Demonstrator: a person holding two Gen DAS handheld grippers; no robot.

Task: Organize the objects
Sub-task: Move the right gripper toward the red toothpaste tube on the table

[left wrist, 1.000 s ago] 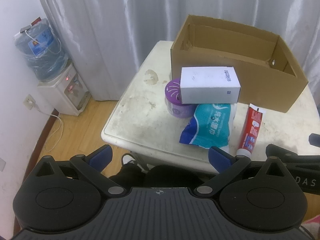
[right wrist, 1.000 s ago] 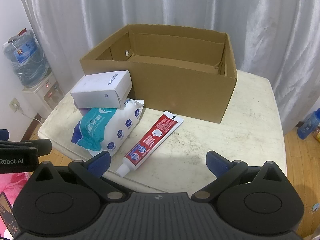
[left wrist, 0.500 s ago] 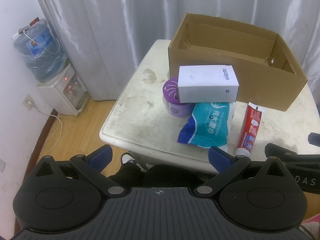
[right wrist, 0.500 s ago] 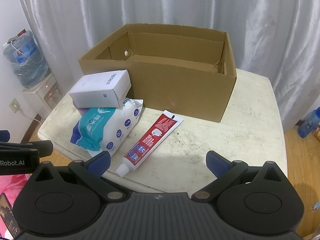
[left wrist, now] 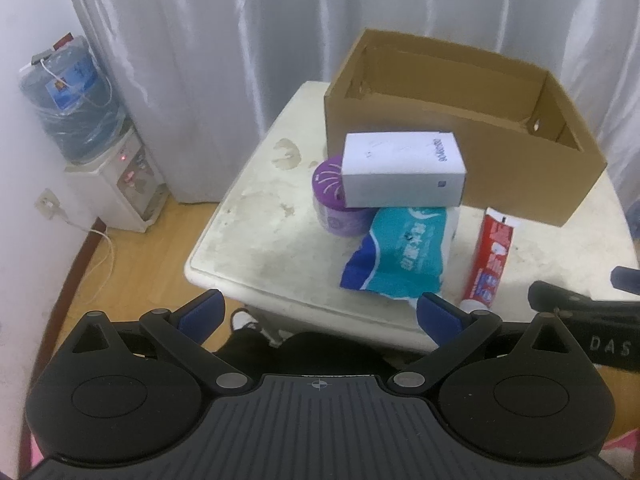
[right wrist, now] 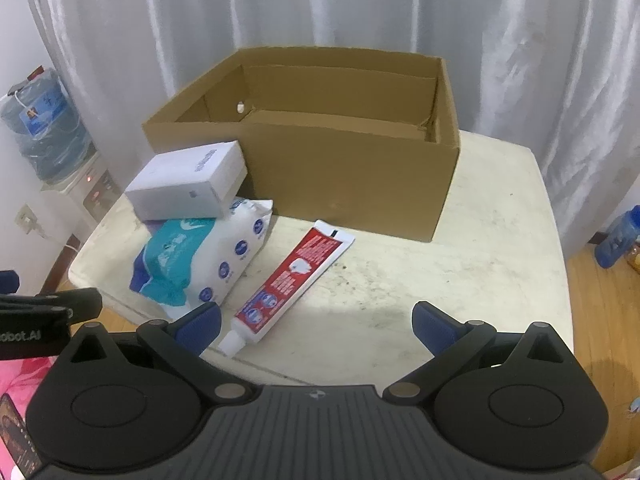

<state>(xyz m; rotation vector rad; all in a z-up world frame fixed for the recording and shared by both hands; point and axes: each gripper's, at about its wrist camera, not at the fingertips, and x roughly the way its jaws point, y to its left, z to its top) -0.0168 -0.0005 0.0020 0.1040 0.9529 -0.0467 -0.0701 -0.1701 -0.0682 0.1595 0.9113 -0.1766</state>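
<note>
White curtains behind worn cream table (right wrist: 500, 240). Landmark: open cardboard box (right wrist: 344, 172) at table's back, nothing visible inside. White carton (left wrist: 402, 176) touching box's front-left, resting atop purple canister (left wrist: 332, 204) & teal wipes pack (left wrist: 400, 252). Red toothpaste tube (right wrist: 292, 276) lies flat just in front of box, beside wipes. My L gripper (left wrist: 320, 310) & R gripper (right wrist: 316, 322) both spread wide, holding nothing, hovering at table's near edge, well apart from box.

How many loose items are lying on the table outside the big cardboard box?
4: a white rectangular carton stacked on a purple round container and a teal wipes pack, with a red toothpaste tube lying beside them. What the brown cardboard box holds is partly hidden.
</note>
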